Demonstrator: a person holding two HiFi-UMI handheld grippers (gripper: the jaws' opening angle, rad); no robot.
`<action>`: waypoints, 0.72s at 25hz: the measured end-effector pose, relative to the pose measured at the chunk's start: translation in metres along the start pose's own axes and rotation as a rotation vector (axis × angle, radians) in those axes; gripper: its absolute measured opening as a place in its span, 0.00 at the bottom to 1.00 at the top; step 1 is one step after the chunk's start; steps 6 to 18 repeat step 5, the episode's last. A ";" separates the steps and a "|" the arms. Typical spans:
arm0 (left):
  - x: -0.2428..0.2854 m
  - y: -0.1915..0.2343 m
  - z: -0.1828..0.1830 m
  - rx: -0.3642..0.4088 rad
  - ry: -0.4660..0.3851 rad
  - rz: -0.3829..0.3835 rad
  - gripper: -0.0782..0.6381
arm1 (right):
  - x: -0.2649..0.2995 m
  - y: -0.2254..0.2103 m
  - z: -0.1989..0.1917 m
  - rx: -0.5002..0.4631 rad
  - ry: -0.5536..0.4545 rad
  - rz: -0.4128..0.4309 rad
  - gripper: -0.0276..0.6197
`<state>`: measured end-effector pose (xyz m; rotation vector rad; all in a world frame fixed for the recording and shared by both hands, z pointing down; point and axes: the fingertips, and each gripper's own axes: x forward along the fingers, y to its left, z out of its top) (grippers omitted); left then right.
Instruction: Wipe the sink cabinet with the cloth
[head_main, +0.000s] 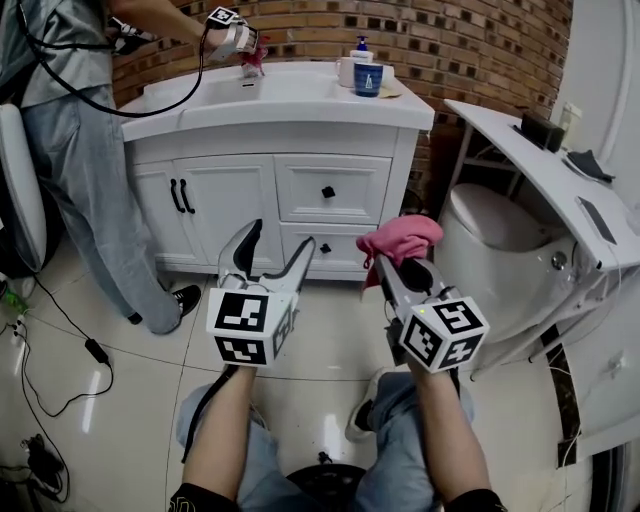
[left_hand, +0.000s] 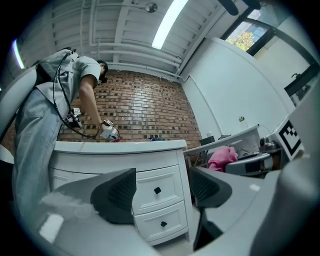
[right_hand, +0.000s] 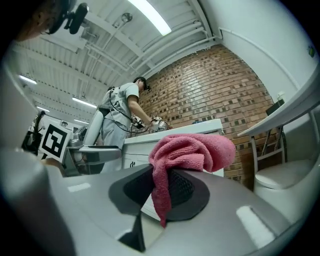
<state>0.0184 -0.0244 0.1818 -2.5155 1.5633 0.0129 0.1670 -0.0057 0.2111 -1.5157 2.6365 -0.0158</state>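
Observation:
The white sink cabinet (head_main: 300, 190) stands ahead against the brick wall, with two doors on the left and two drawers (left_hand: 156, 190) on the right. My right gripper (head_main: 385, 262) is shut on a pink cloth (head_main: 402, 238), which bunches above its jaws (right_hand: 192, 152) a short way in front of the lower drawer. My left gripper (head_main: 278, 250) is held open beside it, apart from the cabinet, with nothing between its fingers (left_hand: 117, 195).
Another person (head_main: 75, 130) stands at the cabinet's left, holding a gripper with a pink cloth (head_main: 240, 45) at the basin. A blue cup (head_main: 368, 78) and soap bottle sit on the counter. A toilet (head_main: 500, 240) and white shelf (head_main: 540, 170) are close on the right. Cables (head_main: 60, 340) lie on the floor at left.

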 end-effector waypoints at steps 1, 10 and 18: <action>0.000 0.003 0.000 0.001 0.000 0.001 0.58 | -0.001 -0.004 0.000 0.006 -0.001 -0.013 0.14; 0.000 0.004 -0.003 0.004 0.004 -0.001 0.58 | -0.006 -0.019 -0.001 0.013 0.004 -0.051 0.14; 0.000 0.004 -0.003 0.004 0.004 -0.001 0.58 | -0.006 -0.019 -0.001 0.013 0.004 -0.051 0.14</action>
